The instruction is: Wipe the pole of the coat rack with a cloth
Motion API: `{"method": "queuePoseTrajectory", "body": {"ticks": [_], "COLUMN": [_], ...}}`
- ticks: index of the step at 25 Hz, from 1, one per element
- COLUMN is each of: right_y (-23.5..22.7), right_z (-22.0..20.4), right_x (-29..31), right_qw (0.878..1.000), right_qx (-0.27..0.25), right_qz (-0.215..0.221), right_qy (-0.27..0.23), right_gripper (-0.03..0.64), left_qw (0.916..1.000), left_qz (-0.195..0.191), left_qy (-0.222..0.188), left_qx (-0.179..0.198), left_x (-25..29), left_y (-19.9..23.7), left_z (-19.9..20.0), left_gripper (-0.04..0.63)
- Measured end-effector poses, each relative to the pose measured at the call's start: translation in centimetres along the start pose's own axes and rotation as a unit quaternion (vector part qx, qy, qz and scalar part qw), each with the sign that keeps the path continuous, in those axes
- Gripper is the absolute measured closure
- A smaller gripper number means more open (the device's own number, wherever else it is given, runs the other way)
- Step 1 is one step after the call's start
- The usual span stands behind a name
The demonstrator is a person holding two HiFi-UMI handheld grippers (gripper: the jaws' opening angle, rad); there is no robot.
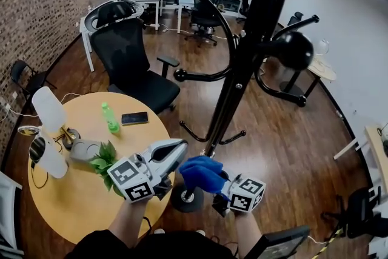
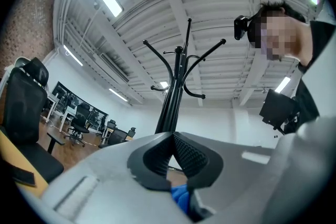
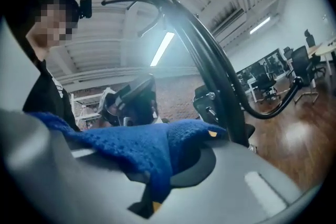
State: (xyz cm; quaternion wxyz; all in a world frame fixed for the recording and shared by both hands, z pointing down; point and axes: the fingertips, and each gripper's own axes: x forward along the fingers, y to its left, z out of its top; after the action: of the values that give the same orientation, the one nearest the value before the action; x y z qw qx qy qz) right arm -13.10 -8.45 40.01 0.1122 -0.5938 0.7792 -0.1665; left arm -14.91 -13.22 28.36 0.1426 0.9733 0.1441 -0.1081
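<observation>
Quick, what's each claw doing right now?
Left claw: closed, nothing in it.
Right claw: closed on the cloth.

One coat rack, one cloth, one bottle, one phone.

The round wooden table carries a green bottle, a phone and a plant (small, leafy); the coat rack stands on the wooden floor.
</observation>
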Motion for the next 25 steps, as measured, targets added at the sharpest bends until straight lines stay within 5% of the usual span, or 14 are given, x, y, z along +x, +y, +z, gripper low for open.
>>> {"method": "queuePoseTrajectory", "body": {"ticks": [4,8,13,18,25], "right_y": [-3.5,-3.5,0.7,5.9,13.5], "right_z": [0.7,6.3,16.3,26.1,34.1], "right_x": [0.0,-0.3,-1.3,-1.9,-3.5], "right_qw": [0.992,0.971,0.91,0.842,0.803], "right_qx": [-0.069,-0.16,-0.317,-0.411,-0.437], "right_qz": [-0.101,-0.165,-0.212,-0.235,-0.199], "right_qy": [-0.01,-0.061,-0.165,-0.26,-0.353], "right_gripper": [0.595,0.595,0.595,0.595,0.595], "left_qw": [1.0,0.9998,0.9995,0.9987,0.9973], "left_qz": [0.003,0.006,0.007,0.007,0.015], "left_qy": [-0.004,-0.013,-0.026,-0.041,-0.057], "left_qx": [0.005,0.01,0.018,0.031,0.045], "left_x": [-0.6,-0.9,-1.2,-1.9,-3.2], "left_y": [-0.1,0.0,-0.2,-0.5,-0.7], "left_z": [0.3,1.0,1.8,3.2,4.7], "left_gripper": [0.595,0.595,0.595,0.595,0.595]}}
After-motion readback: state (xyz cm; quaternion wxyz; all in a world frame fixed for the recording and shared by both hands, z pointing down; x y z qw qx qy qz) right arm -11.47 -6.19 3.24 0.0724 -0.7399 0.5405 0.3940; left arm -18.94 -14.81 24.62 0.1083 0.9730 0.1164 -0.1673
